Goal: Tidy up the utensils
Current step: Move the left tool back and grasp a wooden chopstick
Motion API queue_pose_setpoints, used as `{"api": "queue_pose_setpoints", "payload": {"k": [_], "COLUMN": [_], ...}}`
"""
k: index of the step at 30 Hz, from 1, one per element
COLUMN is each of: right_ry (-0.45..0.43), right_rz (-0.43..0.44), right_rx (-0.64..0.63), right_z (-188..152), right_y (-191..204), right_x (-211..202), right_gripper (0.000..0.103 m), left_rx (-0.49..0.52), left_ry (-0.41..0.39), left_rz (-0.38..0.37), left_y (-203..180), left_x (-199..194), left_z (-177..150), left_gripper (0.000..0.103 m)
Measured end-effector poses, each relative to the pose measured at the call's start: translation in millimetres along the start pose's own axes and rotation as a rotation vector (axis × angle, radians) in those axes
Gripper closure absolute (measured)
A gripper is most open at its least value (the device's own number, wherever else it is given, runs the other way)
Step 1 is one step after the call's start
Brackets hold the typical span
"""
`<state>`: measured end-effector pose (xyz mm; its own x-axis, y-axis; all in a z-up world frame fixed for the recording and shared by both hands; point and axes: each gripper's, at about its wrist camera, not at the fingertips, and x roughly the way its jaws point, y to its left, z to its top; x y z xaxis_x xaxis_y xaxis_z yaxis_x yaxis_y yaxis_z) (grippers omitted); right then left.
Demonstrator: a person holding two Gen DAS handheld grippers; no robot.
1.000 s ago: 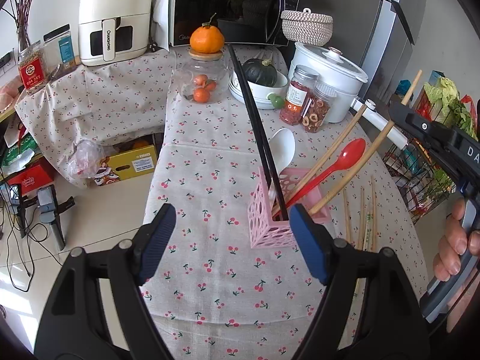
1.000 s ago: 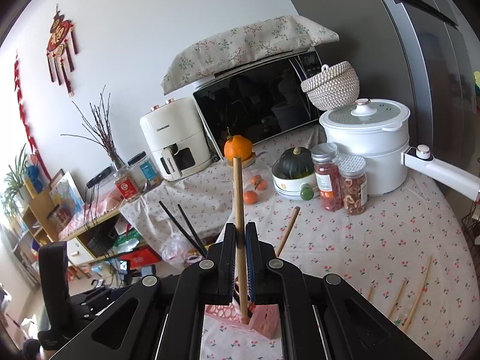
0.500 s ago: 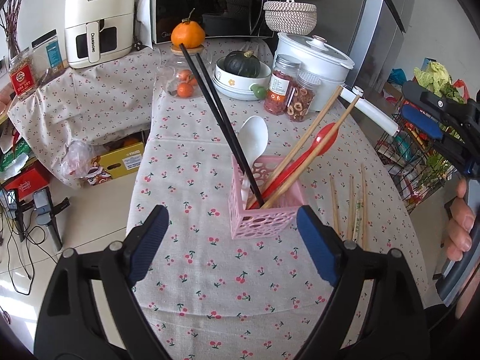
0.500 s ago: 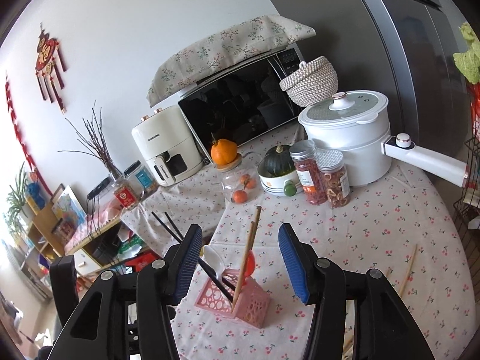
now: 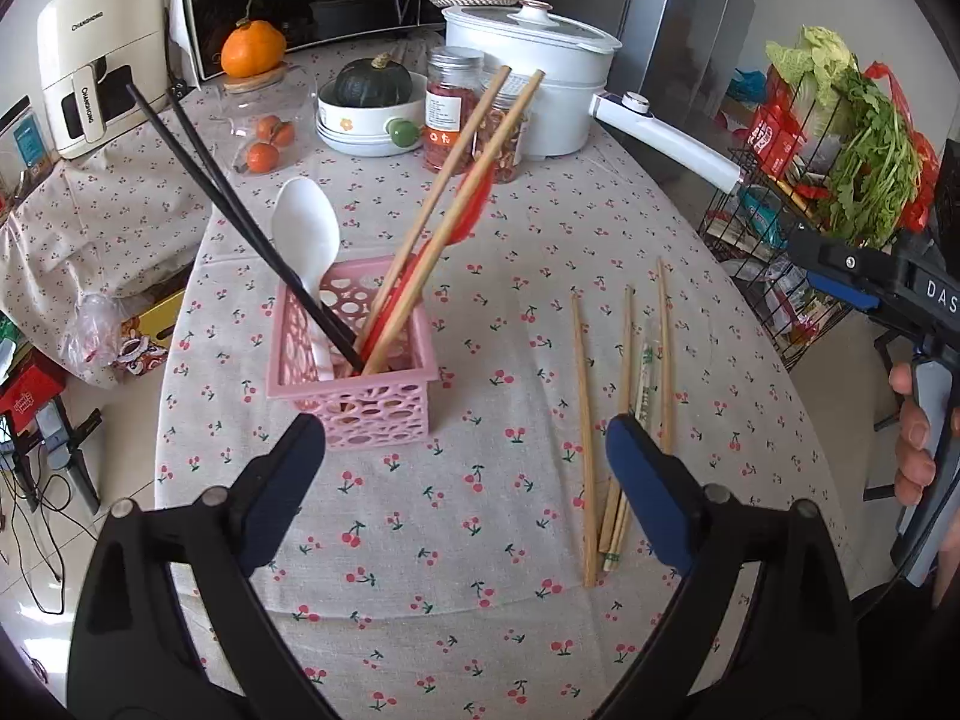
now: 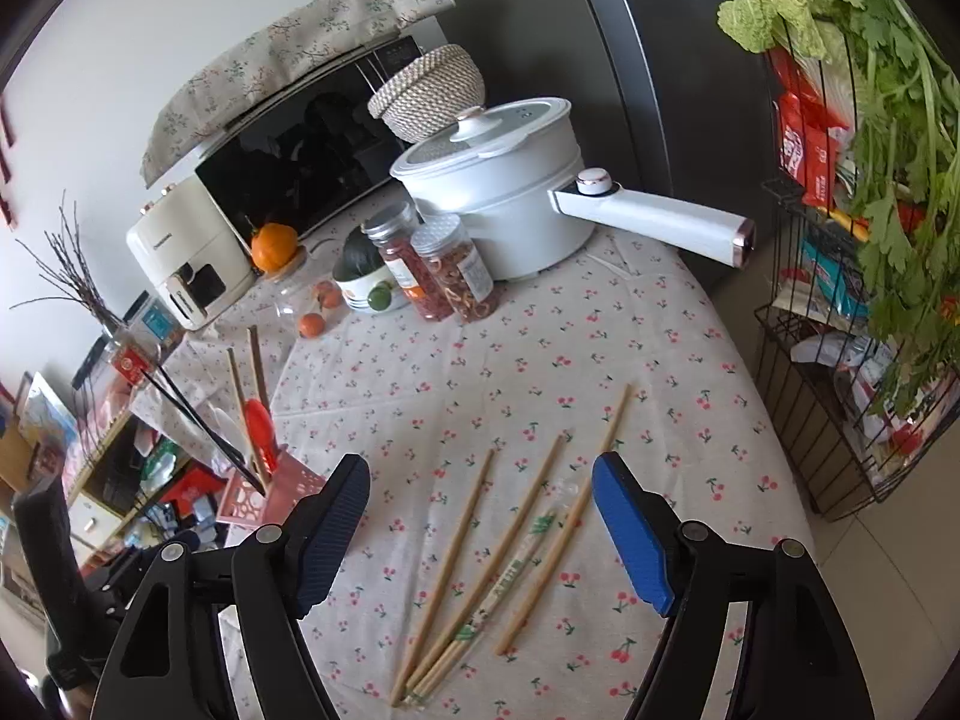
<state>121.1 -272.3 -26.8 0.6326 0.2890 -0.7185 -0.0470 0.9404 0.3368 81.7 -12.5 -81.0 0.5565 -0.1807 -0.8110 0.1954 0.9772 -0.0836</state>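
A pink perforated basket [image 5: 354,372] [image 6: 264,495] stands on the cherry-print tablecloth. It holds black chopsticks [image 5: 240,222], a white spoon [image 5: 306,234], a red spoon [image 5: 468,210] and two wooden chopsticks [image 5: 444,204]. Several loose wooden chopsticks [image 5: 585,438] [image 6: 522,516], one in a paper sleeve, lie flat to its right. My left gripper [image 5: 468,474] hovers over bare cloth between basket and loose chopsticks, jaws opening, nothing between them. My right gripper [image 6: 480,528] hangs above the loose chopsticks, jaws opening, empty.
At the back stand a white pot [image 5: 540,78] with a long handle [image 6: 654,216], two jars [image 6: 444,267], a bowl with a squash [image 5: 372,102], a glass jar with oranges [image 5: 264,120], an air fryer and a microwave. A wire rack with greens [image 6: 852,240] stands off the table's right edge.
My right gripper let go of a wooden chopstick into the basket, opened and swung right over the loose chopsticks. My left gripper widened and shifted right of the basket.
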Motion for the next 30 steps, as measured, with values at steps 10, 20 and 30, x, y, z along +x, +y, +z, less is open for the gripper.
{"api": "queue_pose_setpoints", "payload": {"k": [10,20,30], "right_ry": [0.185,0.264,0.278], "right_rz": [-0.15,-0.189,-0.223], "right_rx": [-0.002,-0.029,-0.001], "right_z": [-29.2,-28.0,-15.8], "right_y": [-63.5,-79.9,-95.0], "right_x": [9.0,28.5,38.6], "right_gripper": [0.021,0.021,0.021], "left_rx": [0.13,0.052,0.061], "left_ry": [0.079,0.183,0.227], "left_rz": [0.009,-0.011,0.059], "left_y": [-56.0,-79.5,-92.6], "left_x": [28.9,106.1,164.5], "left_z": [2.6,25.2,44.2], "left_gripper": [0.008,0.053,0.079]}}
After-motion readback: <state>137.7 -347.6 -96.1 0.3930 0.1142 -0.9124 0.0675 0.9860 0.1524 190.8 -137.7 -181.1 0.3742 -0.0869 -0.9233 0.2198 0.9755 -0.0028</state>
